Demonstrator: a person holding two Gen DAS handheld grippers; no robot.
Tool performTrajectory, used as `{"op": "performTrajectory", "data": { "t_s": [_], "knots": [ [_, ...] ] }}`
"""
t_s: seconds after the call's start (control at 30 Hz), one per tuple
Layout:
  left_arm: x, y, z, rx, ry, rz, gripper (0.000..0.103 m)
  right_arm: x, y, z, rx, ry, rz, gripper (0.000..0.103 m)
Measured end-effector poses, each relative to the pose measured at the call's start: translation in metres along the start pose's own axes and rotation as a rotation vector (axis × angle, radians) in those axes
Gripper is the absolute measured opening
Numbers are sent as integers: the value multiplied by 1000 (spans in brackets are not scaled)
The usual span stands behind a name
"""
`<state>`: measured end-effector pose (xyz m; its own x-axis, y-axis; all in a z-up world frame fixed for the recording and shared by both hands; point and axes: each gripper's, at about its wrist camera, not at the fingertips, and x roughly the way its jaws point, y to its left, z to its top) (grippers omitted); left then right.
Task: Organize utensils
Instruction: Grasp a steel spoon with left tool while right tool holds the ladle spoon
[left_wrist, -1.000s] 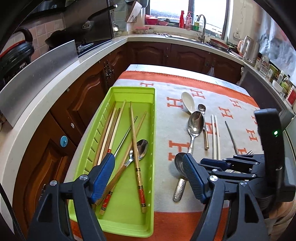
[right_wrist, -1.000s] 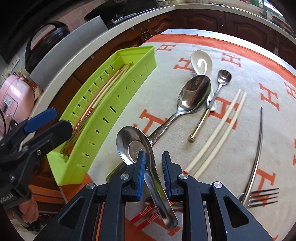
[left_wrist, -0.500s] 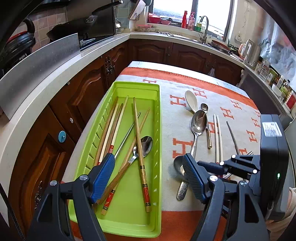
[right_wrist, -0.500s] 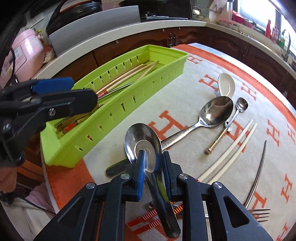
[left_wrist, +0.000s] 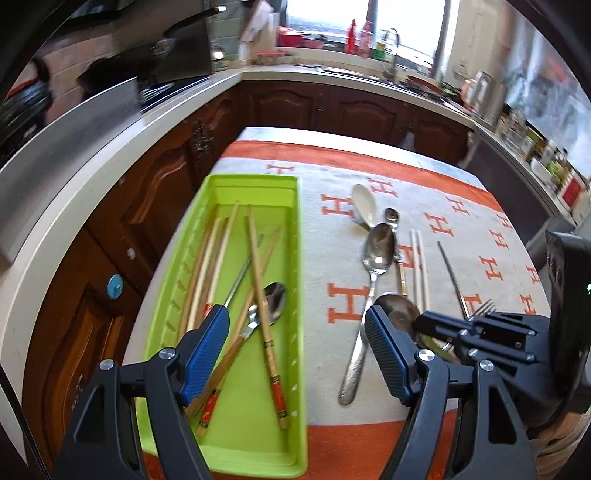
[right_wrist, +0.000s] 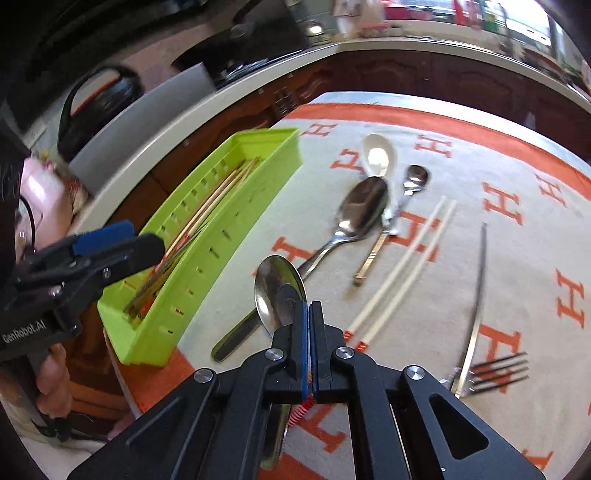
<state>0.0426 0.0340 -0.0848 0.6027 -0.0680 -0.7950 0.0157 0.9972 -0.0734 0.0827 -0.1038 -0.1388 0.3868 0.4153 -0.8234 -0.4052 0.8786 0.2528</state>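
The right gripper (right_wrist: 307, 314) fingers pinch a steel spoon (right_wrist: 277, 291), seemingly lifted; the left gripper (left_wrist: 295, 350) fingers stand wide open, empty, above the green tray (left_wrist: 255, 184).

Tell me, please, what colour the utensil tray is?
Lime green; the tray shows best in the left wrist view.

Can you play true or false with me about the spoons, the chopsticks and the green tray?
1. The right gripper is shut on a metal spoon. True.
2. The green tray is empty. False: chopsticks and a small spoon lie in it.
3. The left gripper is open and holds nothing. True.
4. The white chopsticks are in the tray. False: they lie on the cloth.
5. The fork lies on the cloth. True.
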Motion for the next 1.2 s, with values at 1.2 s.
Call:
{"op": "performTrajectory", "data": {
  "t_s": [1.2],
  "knots": [
    [172, -80, 86, 149, 375, -83, 45, -71, -135, -13, 339, -171, 58, 1]
  ]
}}
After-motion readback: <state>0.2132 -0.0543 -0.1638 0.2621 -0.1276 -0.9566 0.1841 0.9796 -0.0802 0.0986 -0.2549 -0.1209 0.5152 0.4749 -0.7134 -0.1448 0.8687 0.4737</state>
